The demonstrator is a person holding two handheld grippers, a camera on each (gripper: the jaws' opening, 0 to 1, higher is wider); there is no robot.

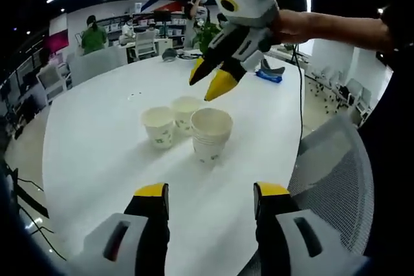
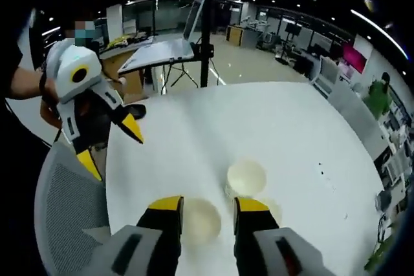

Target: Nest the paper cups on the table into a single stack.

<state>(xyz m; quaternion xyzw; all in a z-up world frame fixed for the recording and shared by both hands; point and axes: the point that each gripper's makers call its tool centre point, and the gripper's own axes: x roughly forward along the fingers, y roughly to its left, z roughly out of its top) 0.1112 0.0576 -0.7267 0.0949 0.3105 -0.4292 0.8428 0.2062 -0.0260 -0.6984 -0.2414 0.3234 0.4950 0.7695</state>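
- Left gripper view: left gripper (image 1: 210, 200) rises from 6 o'clock, yellow-tipped jaws spread wide with nothing between them, held above the white round table (image 1: 97, 147)
- Three paper cup items stand clustered near centre of that view: nested stack (image 1: 211, 134) of cups nearest the camera, single cup (image 1: 159, 126) at its 9 o'clock, another cup (image 1: 184, 112) behind at about 11 o'clock; all upright, mouths up, close together, cups look to be touching or almost
- Right gripper (image 1: 212, 77) comes in from 1 o'clock, held by a hand (image 1: 294, 25), hovering above the cups, tips pointing down toward them, jaws parted a little, nothing held
- Grey mesh chair (image 1: 333, 172) at 4 o'clock just off the table edge
- Blue object (image 1: 268, 76) on the far side of the table, too small to identify
- Person in green (image 1: 93, 35) at 11 o'clock in the office background
- Right gripper view: right gripper (image 2: 208, 212) at 6 o'clock looks straight down on the cups, jaws at a narrow gap, not closed on anything; one cup mouth (image 2: 246, 178) sits just past the tips at 1 o'clock, another cup (image 2: 199, 221) lies below between the jaws, third partly hidden behind the right jaw
- Left gripper (image 2: 110, 148) appears at 9 o'clock, jaws wide apart, empty, over the table edge
- Laptop on a stand (image 2: 165, 50) beyond the table at 11 o'clock
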